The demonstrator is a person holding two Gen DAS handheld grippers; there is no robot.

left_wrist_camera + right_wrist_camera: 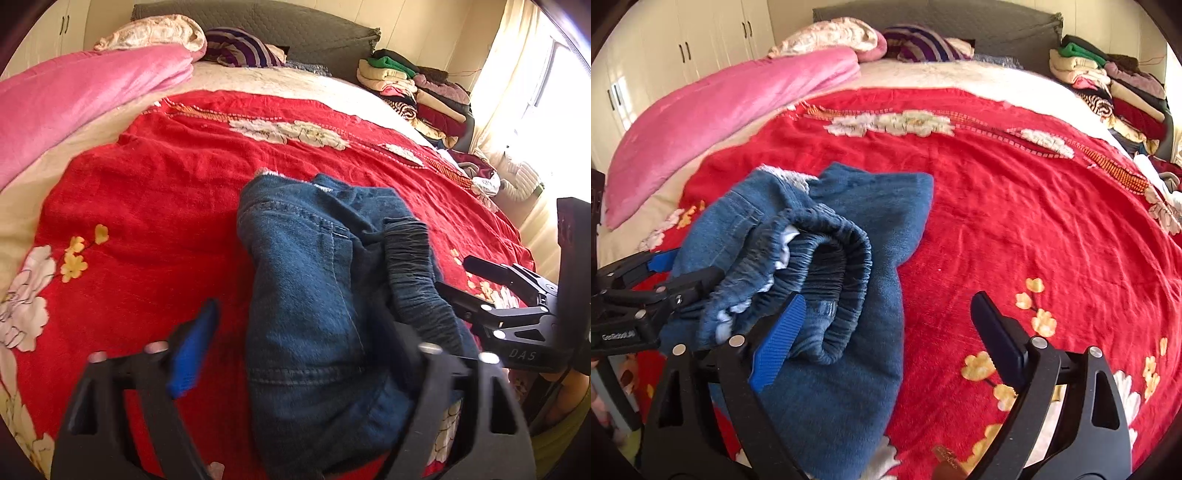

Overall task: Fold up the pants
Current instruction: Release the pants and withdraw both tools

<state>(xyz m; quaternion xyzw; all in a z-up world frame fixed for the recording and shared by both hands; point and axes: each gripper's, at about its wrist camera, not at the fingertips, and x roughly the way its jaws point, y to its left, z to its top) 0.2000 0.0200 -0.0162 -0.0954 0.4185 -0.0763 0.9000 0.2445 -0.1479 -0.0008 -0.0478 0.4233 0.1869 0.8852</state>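
I see a red floral blanket (1015, 229) spread over the bed (942, 75), a pink quilt (731, 110) along its left edge, and stacked clothes (1115, 85) at its far right corner.

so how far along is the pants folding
Done: the blue pants lie bunched in a rough stack on the red blanket. In hand: both tongs, left and right, look open at the elastic waistband, gripping nothing firmly. Left: flattening and squaring the loose, uneven fold.
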